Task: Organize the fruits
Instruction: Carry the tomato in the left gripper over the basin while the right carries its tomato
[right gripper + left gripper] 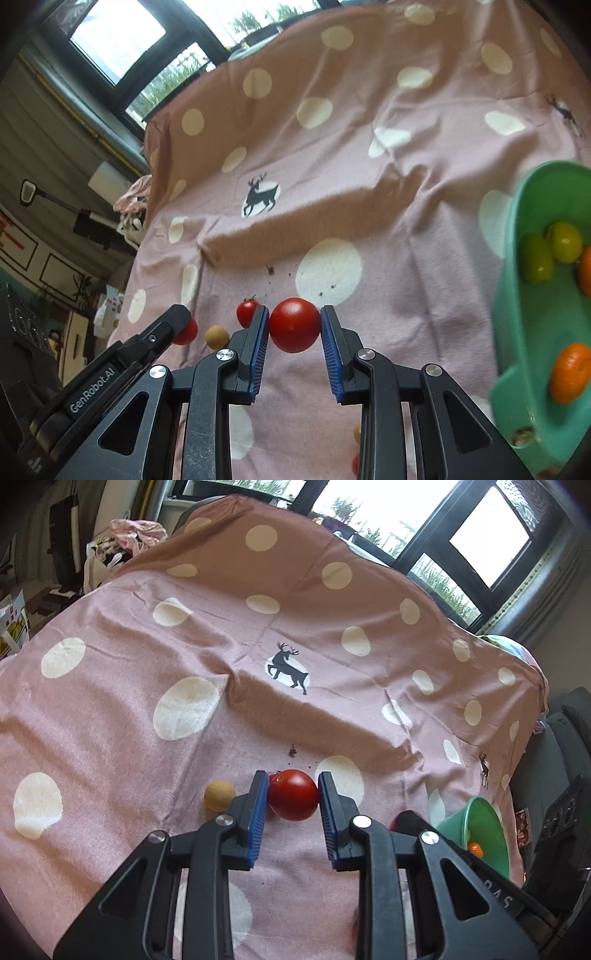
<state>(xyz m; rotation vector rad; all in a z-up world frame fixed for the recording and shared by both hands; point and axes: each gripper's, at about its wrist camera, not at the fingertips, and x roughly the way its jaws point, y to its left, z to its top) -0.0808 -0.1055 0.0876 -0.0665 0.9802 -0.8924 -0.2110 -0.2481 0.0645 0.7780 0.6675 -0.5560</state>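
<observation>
Left gripper (pixel 293 794): pinching a tomato (pixel 293 799).
Right gripper (pixel 294 325): pinching another tomato (pixel 294 325), left of bowl (pixel 517 332).

Home: deer-print bedspread (pixel 258 635), window (pixel 480 535).

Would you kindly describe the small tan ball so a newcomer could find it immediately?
Start at the pink spotted cloth with its deer print. Near its front edge, beside the left hand-held gripper, lies the tan ball. It is matte and beige, while the neighbouring tomatoes are glossy red.
</observation>
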